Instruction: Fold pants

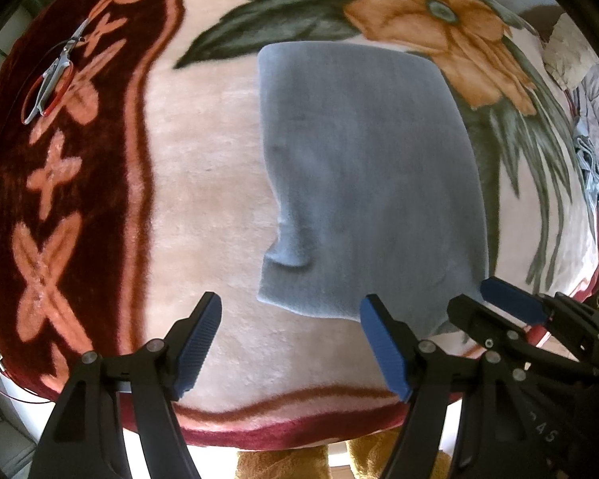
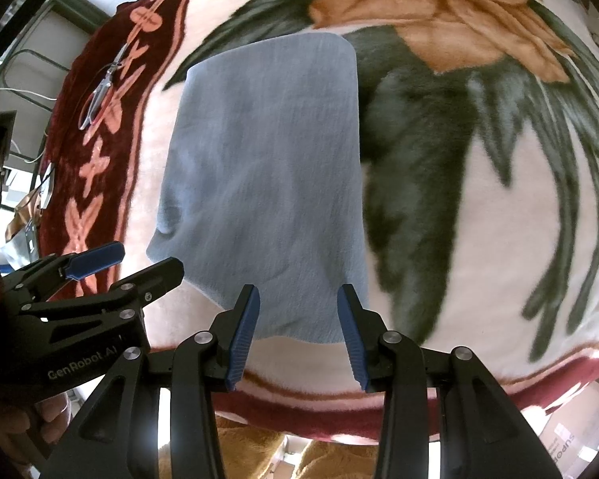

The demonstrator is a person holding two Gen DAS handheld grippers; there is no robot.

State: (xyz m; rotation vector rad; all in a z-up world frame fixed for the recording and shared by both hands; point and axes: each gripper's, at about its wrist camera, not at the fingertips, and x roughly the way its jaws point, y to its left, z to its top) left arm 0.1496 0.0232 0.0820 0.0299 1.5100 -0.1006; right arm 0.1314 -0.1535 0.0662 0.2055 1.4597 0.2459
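The grey-blue pants (image 1: pixel 363 167) lie folded into a flat rectangle on a floral blanket (image 1: pixel 203 183). My left gripper (image 1: pixel 291 315) hovers open over the near left corner of the pants, with nothing between its blue pads. The right gripper (image 1: pixel 475 299) shows beside it at the near right corner. In the right wrist view the pants (image 2: pixel 267 167) stretch away from my right gripper (image 2: pixel 298 303), whose jaws stand partly apart above the near edge and pinch no fabric. The left gripper (image 2: pixel 147 259) enters that view from the left.
A pair of scissors (image 1: pixel 56 76) with red handles lies on the blanket's dark red border at the far left, also in the right wrist view (image 2: pixel 102 88). Loose clothes (image 1: pixel 591 139) are heaped at the far right. The blanket's near edge (image 2: pixel 339 419) runs just below the grippers.
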